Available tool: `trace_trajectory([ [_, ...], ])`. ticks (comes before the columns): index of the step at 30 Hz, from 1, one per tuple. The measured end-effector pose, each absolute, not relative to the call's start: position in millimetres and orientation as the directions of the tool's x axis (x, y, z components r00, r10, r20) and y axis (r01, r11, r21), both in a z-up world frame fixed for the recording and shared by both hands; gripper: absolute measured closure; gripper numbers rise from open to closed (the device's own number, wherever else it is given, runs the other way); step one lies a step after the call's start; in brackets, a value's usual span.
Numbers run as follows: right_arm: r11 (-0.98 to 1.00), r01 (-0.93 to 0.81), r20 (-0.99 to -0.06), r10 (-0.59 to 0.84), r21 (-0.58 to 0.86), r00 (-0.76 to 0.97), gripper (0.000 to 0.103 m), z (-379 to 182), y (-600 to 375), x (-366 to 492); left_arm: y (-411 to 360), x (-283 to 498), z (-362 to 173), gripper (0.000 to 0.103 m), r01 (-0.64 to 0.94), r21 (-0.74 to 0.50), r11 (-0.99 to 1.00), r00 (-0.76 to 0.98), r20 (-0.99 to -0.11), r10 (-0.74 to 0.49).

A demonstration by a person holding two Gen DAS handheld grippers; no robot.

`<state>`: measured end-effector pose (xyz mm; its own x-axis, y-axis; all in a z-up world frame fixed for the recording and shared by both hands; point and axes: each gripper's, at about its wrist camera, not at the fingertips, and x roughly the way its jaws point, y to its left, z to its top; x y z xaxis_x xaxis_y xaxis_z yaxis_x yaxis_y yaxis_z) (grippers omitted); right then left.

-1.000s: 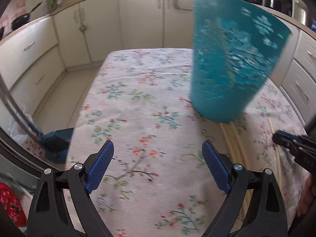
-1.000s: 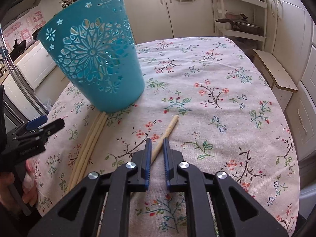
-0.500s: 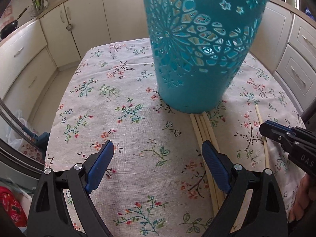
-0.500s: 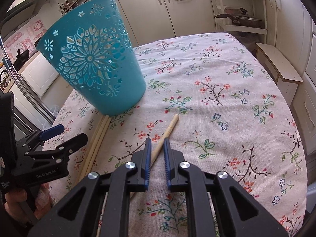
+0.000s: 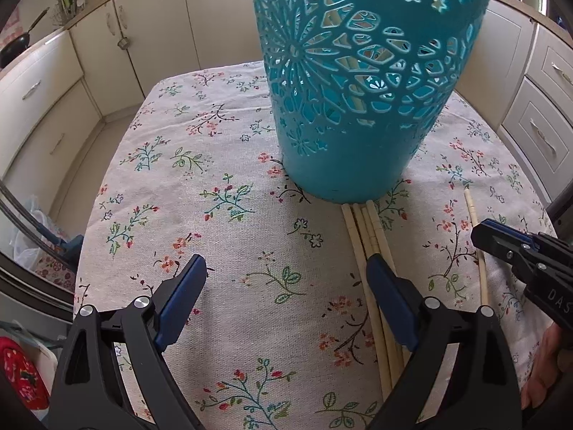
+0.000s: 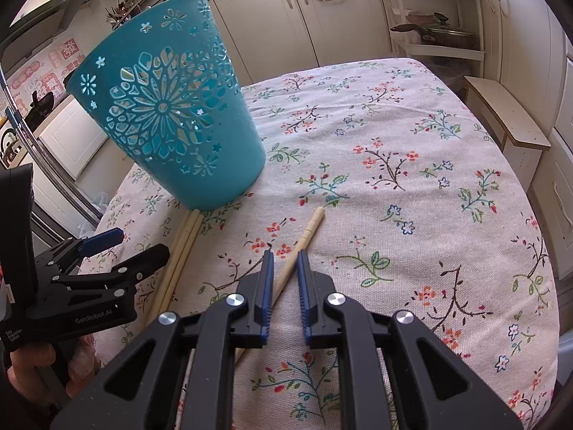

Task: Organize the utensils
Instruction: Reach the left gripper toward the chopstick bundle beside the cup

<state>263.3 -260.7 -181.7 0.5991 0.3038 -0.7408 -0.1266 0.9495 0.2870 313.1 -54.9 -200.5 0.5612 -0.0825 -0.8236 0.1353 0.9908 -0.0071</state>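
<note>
- The left tool (image 5: pixel 283 279) hangs released over the flowered tablecloth (image 5: pixel 229 222) of the table, its blue-padded fingers (image 5: pixel 182 297) spread wide with nothing between them.
- Straight ahead of the left tool stands the teal cutout holder (image 5: pixel 358 82), upright on the cloth; pale sticks show through its pierced wall.
- A bundle of pale wooden chopsticks (image 5: pixel 363 227) lies flat on the cloth, its far ends at the holder's base. It runs back toward the left tool and passes beneath that tool's right-hand finger; whether finger and sticks touch cannot be told.
- To the right of the left tool a single chopstick (image 5: pixel 474 229) lies apart from the bundle, and the right tool's tip (image 5: pixel 501 243) sits beside it.
- Seen from the right wrist, the right tool (image 6: pixel 284 263) has its jaws drawn narrow, one on each side of the single chopstick (image 6: pixel 308 231); a sliver of gap shows along the stick, so whether it is truly clenched on it cannot be told.
- That chopstick rests on the cloth, pointing ahead and slightly right of the right tool.
- The holder (image 6: pixel 172 118) stands ahead and to the left of the right tool, with the bundle (image 6: pixel 179 254) and the left tool (image 6: pixel 125 247) further left.
</note>
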Motion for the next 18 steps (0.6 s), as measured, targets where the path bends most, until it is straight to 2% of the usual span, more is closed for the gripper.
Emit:
trace_trajectory([
  [10, 0.947, -0.128, -0.739, 0.311, 0.295, 0.598, 0.089, -183, -262, 264, -55, 316, -206, 0.019, 0.132, -0.001, 0.991, 0.531, -0.845, -0.072],
  [13, 0.946, -0.129, -0.738, 0.314, 0.298, 0.598, 0.089, -183, -262, 265, -57, 312, -203, 0.034, 0.166, -0.006, 0.986, 0.526, -0.845, -0.094],
  [15, 0.946, -0.129, -0.738, 0.314, 0.298, 0.598, 0.089, -183, -261, 264, -62, 311, -200, 0.059, 0.191, -0.009, 0.982, 0.518, -0.848, -0.109],
  [16, 0.946, -0.129, -0.738, 0.314, 0.298, 0.598, 0.089, -183, -261, 264, -64, 310, -198, 0.067, 0.208, -0.014, 0.978, 0.511, -0.851, -0.121],
  [17, 0.946, -0.128, -0.738, 0.314, 0.299, 0.598, 0.089, -182, -261, 264, -67, 310, -197, 0.083, 0.219, -0.019, 0.976, 0.504, -0.854, -0.129],
  [18, 0.945, -0.128, -0.737, 0.315, 0.299, 0.598, 0.089, -183, -261, 264, -68, 310, -196, 0.094, 0.227, -0.029, 0.973, 0.494, -0.858, -0.141],
])
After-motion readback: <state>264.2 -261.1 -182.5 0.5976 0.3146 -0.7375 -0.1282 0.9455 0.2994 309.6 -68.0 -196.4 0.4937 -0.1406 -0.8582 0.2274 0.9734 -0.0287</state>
